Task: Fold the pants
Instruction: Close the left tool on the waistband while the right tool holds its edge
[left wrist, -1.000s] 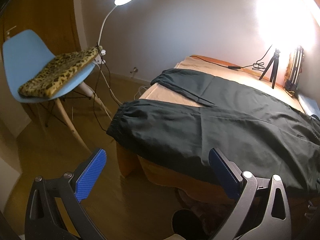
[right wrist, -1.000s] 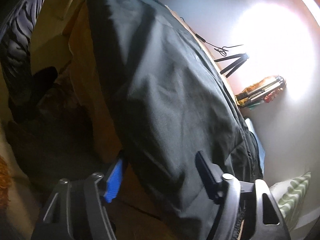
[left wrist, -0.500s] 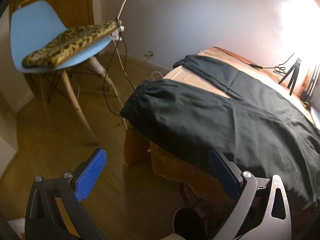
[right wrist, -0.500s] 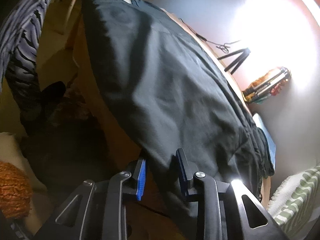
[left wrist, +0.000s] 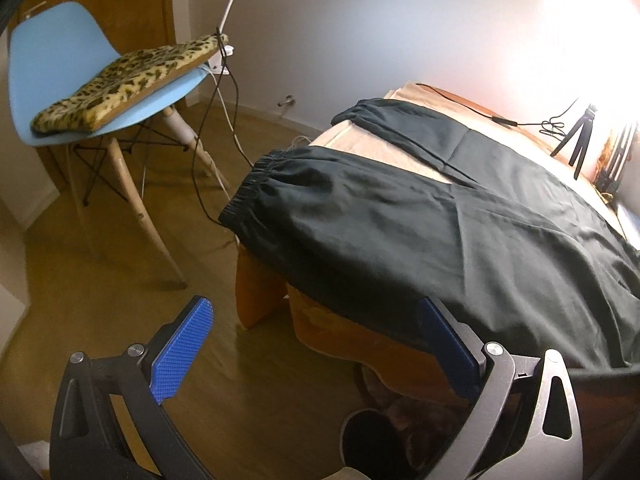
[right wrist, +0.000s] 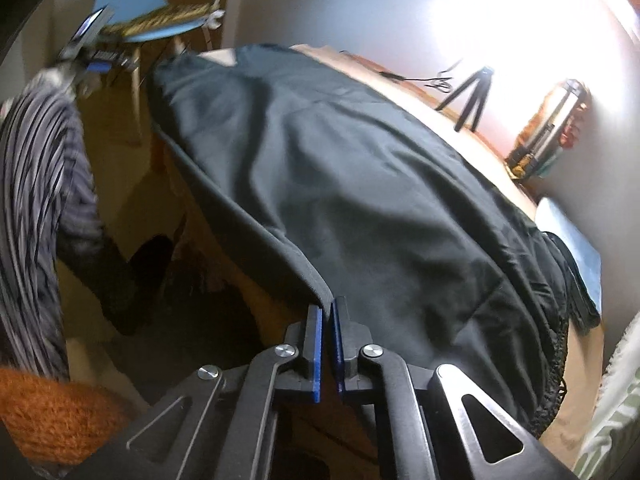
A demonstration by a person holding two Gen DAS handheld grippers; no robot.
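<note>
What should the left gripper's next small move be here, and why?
Probably ease the left gripper forward to the near hem of the pants and close on it. Its jaws stand wide open and short of the cloth, which hangs over the table edge, while the right gripper is shut on that same near edge, so only one side is held for a fold.

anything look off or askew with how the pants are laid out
Slightly: the black pants overhang the table, near leg's cuff past the left end. The right hand-held gripper pinches the draped near edge; the left hand-held gripper is open.
</note>
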